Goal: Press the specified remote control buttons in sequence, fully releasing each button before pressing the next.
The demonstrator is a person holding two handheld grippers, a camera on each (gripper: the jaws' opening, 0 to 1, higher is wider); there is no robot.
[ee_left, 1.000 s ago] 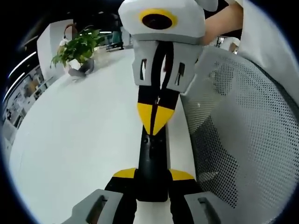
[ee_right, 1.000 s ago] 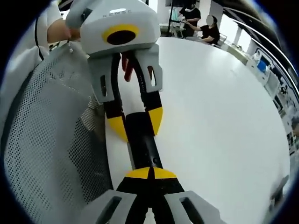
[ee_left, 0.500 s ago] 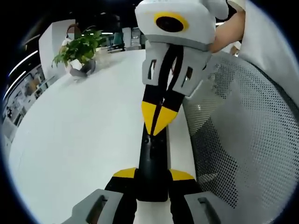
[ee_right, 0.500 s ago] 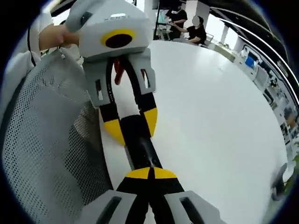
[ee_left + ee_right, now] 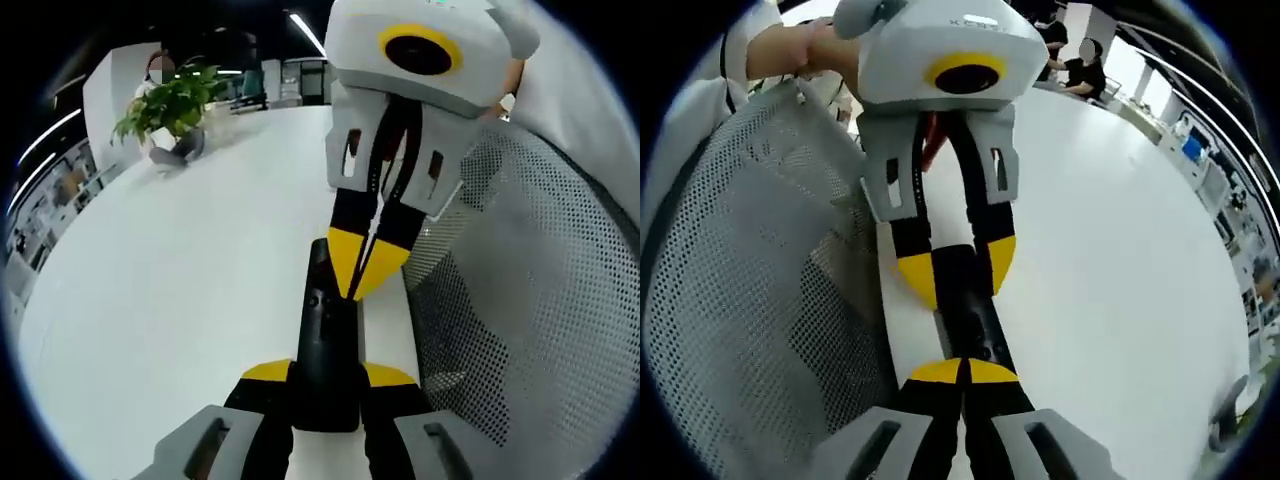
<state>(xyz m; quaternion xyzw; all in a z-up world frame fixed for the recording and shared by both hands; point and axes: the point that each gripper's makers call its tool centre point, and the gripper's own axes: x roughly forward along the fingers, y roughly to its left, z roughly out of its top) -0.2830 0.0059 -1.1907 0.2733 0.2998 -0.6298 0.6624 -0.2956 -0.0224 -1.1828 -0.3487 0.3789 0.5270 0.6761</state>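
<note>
Holding the black remote control (image 5: 322, 340) by its near end, the left gripper (image 5: 325, 375) pinches it between its yellow-tipped jaws at the bottom centre of the left gripper view, so the remote runs up the middle of the frame above the white bench (image 5: 170, 290). The right gripper (image 5: 368, 262) comes down from the upper right of that frame with its jaws pressed together into one yellow point, and that point sits on or just over the right edge of the remote, about halfway along it; whether it actually bears on a button cannot be told.

In the right gripper view the same meeting is seen from the other side: the right gripper (image 5: 962, 372) at the bottom centre has its jaws together over the remote control (image 5: 968, 300), and the left gripper (image 5: 957, 268) reaches down from the top, its jaws on either side of the dark body. A grey mesh chair back (image 5: 750, 280) takes up the left of this frame, and a potted plant (image 5: 168, 105) stands at the upper left of the left gripper view.

As a judgement, the task is mid-sequence at a press or a release. Nothing visible tells which buttons are done, so the remaining presses and the final state cannot be judged.
</note>
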